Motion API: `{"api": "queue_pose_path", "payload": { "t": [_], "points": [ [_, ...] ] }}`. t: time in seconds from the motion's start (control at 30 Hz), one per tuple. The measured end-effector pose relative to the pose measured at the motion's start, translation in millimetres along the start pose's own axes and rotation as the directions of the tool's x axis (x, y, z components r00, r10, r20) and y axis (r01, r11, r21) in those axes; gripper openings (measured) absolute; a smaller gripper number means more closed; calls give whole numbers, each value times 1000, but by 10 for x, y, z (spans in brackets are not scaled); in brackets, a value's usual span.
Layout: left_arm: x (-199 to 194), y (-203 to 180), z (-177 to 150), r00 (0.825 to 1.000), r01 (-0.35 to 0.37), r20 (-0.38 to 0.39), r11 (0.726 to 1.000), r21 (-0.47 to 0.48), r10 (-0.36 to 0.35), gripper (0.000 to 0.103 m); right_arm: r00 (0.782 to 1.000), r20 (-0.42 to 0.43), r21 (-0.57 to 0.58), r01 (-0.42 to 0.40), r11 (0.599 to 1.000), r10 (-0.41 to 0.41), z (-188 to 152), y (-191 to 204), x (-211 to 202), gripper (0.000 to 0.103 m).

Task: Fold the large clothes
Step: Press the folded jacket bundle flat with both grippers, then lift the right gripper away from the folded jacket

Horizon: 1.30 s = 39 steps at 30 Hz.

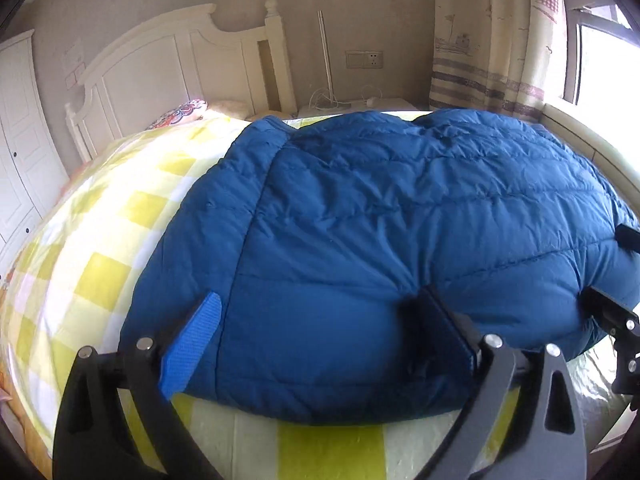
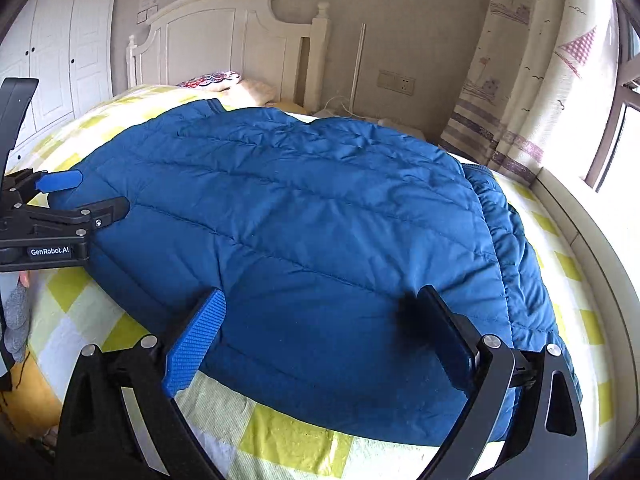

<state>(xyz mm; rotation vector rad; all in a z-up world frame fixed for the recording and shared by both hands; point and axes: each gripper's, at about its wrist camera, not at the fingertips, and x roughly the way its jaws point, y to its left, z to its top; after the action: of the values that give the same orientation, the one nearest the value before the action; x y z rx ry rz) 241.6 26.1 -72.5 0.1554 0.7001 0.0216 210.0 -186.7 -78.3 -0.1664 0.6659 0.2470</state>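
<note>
A big blue quilted down jacket (image 1: 380, 216) lies spread flat on the bed, its near hem at the foot end. My left gripper (image 1: 320, 300) is open just over the hem's left part, nothing between its blue-padded fingers (image 1: 192, 344). In the right wrist view the same jacket (image 2: 300, 220) fills the middle, with a bunched sleeve or side fold along its right edge. My right gripper (image 2: 324, 300) is open over the hem's right part, holding nothing. The left gripper (image 2: 84, 196) shows at the left edge there, and the right gripper's tip (image 1: 616, 276) pokes in at the right of the left wrist view.
The bed has a yellow-and-white checked cover (image 1: 100, 248) and a white headboard (image 1: 168, 64). A patterned pillow (image 2: 212, 79) lies at the head. A nightstand with cables (image 1: 356, 105), a curtain (image 2: 520, 80) and a window sill (image 2: 592, 240) run along the right. White wardrobe doors (image 2: 68, 48) stand on the left.
</note>
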Motion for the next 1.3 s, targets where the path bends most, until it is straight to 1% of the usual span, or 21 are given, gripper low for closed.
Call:
{"api": "queue_pose_path", "payload": {
  "t": [0.1, 0.17, 0.27, 0.37, 0.4, 0.43, 0.5, 0.6, 0.67, 0.77, 0.83, 0.93, 0.97, 1.03, 1.07, 1.1, 1.13, 1.17, 1.23, 1.27, 1.3],
  "points": [
    [66, 118, 3, 999, 26, -38, 999, -42, -28, 101, 1000, 0, 4, 28, 1000, -28, -64, -116, -98, 92],
    [98, 194, -10, 998, 48, -48, 997, -58, -50, 101, 998, 0, 46, 64, 997, -64, -146, -265, -190, 92],
    [104, 209, -29, 998, 42, -47, 998, -57, -44, 101, 995, -13, 152, 102, 983, -101, -335, -544, -329, 92],
    [122, 198, -16, 998, 36, -52, 998, -50, -39, 101, 992, -21, 286, 128, 950, -127, -522, -800, -502, 92],
    [125, 202, -16, 998, 38, -53, 998, -51, -41, 101, 993, -21, 342, 113, 933, -112, -580, -872, -563, 92],
    [129, 209, -14, 998, 40, -54, 998, -53, -43, 101, 997, -11, 402, 76, 913, -78, -632, -940, -616, 92],
    [133, 207, -8, 997, 43, -55, 998, -56, -46, 101, 1000, 26, 503, -24, 864, 12, -733, -1026, -696, 92],
    [141, 210, -1, 997, 44, -57, 998, -55, -47, 101, 984, 72, 583, -177, 793, 166, -833, -1031, -664, 92],
    [142, 211, -2, 997, 44, -59, 998, -55, -48, 101, 974, 70, 609, -214, 764, 217, -850, -989, -575, 92],
    [158, 216, 2, 996, 49, -65, 997, -55, -53, 101, 971, 57, 635, -215, 742, 233, -831, -941, -439, 92],
    [168, 212, 4, 996, 51, -69, 997, -54, -55, 101, 974, 56, 647, -202, 735, 219, -779, -921, -383, 92],
    [181, 193, 11, 996, 48, -74, 998, -48, -52, 101, 974, 56, 677, -198, 709, 218, -659, -929, -246, 93],
    [185, 188, 13, 996, 47, -75, 998, -46, -50, 101, 976, 54, 677, -192, 710, 212, -603, -915, -185, 96],
    [189, 180, 12, 996, 46, -75, 998, -45, -49, 101, 983, 37, 676, -158, 720, 181, -478, -885, -71, 99],
    [188, 184, 8, 996, 47, -76, 998, -45, -51, 101, 985, 31, 679, -144, 720, 167, -418, -871, -11, 99],
    [190, 186, 6, 996, 49, -76, 998, -46, -52, 101, 986, 33, 690, -141, 710, 164, -370, -873, 47, 99],
    [193, 188, 6, 996, 50, -77, 998, -45, -53, 101, 985, 52, 713, -153, 684, 167, -342, -912, 97, 99],
    [192, 182, 3, 996, 51, -77, 998, -43, -54, 101, 983, 91, 754, -174, 634, 162, -354, -998, 126, 99],
    [186, 164, -9, 995, 57, -76, 998, -36, -60, 101, 988, 125, 816, -152, 558, 86, -351, -1120, 142, 96],
    [180, 140, -14, 996, 58, -73, 998, -28, -59, 101, 990, 124, 827, -138, 544, 63, -317, -1129, 183, 97],
    [173, 118, -21, 996, 53, -71, 998, -19, -54, 101, 991, 117, 821, -129, 555, 57, -260, -1112, 245, 97]
  ]
}}
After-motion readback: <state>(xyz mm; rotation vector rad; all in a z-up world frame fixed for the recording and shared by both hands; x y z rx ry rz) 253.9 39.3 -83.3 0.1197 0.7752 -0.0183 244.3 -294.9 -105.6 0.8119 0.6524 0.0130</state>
